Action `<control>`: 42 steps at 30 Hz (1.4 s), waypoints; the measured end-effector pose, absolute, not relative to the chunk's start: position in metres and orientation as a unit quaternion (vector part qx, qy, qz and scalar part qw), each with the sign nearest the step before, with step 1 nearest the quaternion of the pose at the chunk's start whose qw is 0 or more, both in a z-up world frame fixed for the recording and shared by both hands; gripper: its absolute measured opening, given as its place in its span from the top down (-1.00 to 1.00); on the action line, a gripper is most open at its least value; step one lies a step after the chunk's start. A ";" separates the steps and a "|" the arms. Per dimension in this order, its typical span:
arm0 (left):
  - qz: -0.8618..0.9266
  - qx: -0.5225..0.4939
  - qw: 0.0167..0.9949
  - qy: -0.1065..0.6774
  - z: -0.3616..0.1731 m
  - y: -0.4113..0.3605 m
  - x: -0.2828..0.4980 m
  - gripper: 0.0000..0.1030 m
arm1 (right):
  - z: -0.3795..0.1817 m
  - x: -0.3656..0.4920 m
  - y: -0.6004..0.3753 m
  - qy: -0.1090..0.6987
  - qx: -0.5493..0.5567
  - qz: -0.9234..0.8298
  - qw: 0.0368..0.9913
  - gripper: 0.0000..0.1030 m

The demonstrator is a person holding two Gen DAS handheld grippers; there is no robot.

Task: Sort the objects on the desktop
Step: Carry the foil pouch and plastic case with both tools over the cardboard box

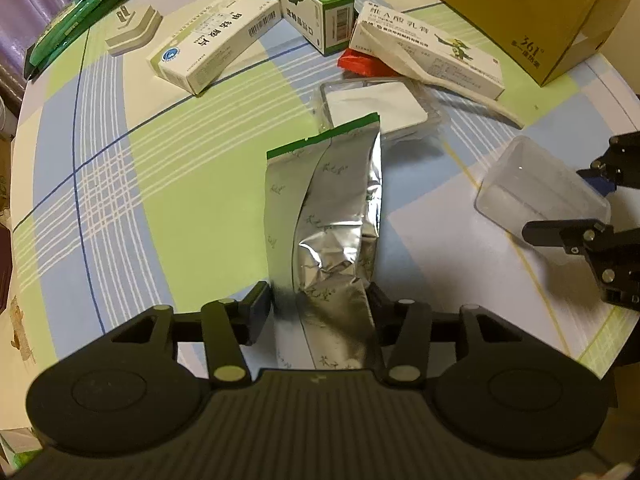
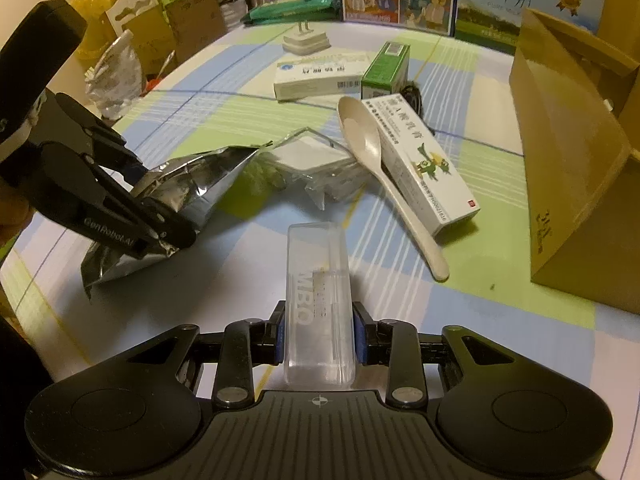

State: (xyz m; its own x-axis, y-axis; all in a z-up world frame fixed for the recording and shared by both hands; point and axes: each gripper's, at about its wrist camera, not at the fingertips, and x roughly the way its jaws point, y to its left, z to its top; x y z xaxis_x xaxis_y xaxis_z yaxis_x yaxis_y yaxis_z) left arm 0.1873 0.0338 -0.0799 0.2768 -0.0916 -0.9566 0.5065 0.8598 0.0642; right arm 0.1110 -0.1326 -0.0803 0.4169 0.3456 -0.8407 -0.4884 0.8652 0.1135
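— Where's the pouch point(image 1: 324, 216)?
— In the left claw point(image 1: 320, 312), over the table point(image 1: 180, 184), with the tray point(image 1: 376, 108) behind it.
— And the case point(image 2: 318, 308)?
— In the right claw point(image 2: 319, 338), right of the pouch.
— The spoon point(image 2: 384, 176)?
— Leaning on a carton point(image 2: 428, 164), left of the big box point(image 2: 568, 184). The plug point(image 2: 306, 42) sits far back.

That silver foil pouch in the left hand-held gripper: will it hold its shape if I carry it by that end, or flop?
The foil pouch will probably flop: it is creased and buckled above the left hand-held gripper, so the film looks thin. It appears nearly flat, so likely light. The glossy foil may slide between the fingers.
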 end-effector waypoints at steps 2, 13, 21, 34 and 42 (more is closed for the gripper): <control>-0.192 0.177 0.780 0.569 -0.081 0.035 0.188 0.04 | -0.081 0.114 -0.130 0.480 -0.080 0.251 0.837 0.40; -0.197 0.187 0.779 0.566 -0.073 0.035 0.182 0.34 | -0.083 0.115 -0.121 0.479 -0.094 0.251 0.836 0.44; -0.193 0.182 0.788 0.556 -0.046 0.034 0.165 0.35 | -0.059 0.101 -0.133 0.464 -0.073 0.245 0.848 0.45; -0.216 0.190 0.803 0.522 0.018 -0.014 0.148 0.35 | -0.002 0.093 -0.183 0.427 -0.045 0.197 0.882 0.45; -0.248 0.181 0.814 0.493 0.053 -0.075 0.159 0.35 | 0.036 0.098 -0.228 0.397 -0.038 0.162 0.902 0.45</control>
